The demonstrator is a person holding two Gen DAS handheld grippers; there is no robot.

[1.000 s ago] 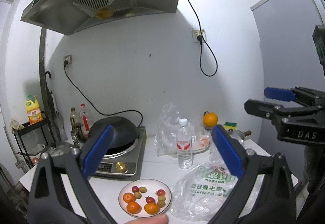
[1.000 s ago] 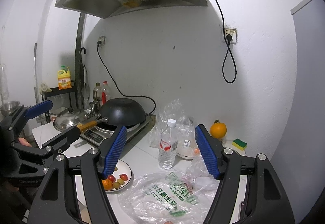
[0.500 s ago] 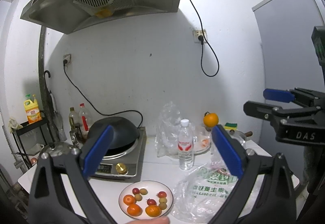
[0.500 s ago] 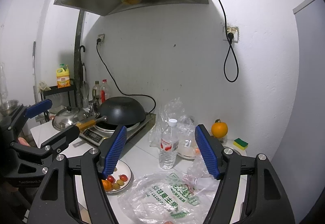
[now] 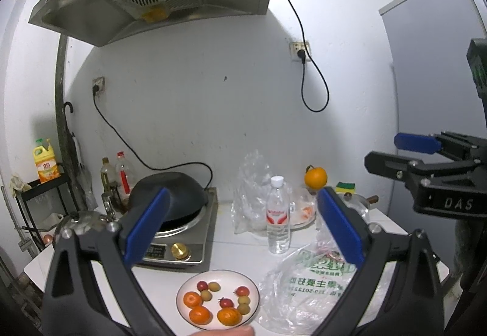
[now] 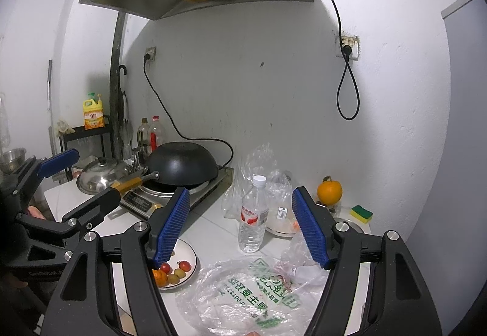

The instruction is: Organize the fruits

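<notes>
A white plate (image 5: 186,314) sits at the counter's front with small oranges, red cherry tomatoes and green-yellow fruits on it; it also shows in the right wrist view (image 6: 189,252). A big orange (image 5: 315,177) stands at the back right, also in the right wrist view (image 6: 329,190). A clear plastic bag with green print (image 5: 307,284) lies right of the plate, and shows in the right wrist view (image 6: 243,296). My left gripper (image 5: 243,229) is open and empty, high above the plate. My right gripper (image 6: 240,226) is open and empty above the bag.
An induction cooker with a black wok (image 5: 173,196) stands left. A water bottle (image 5: 277,215) stands mid-counter before a crumpled clear bag (image 5: 252,183) and a dish (image 5: 304,214). A sponge (image 5: 345,187), a pot lid (image 6: 103,173) and bottles (image 5: 121,177) sit along the edges.
Both views have shifted slightly, as if the grippers rose a little. Nothing on the counter has moved and both grippers stay open.
</notes>
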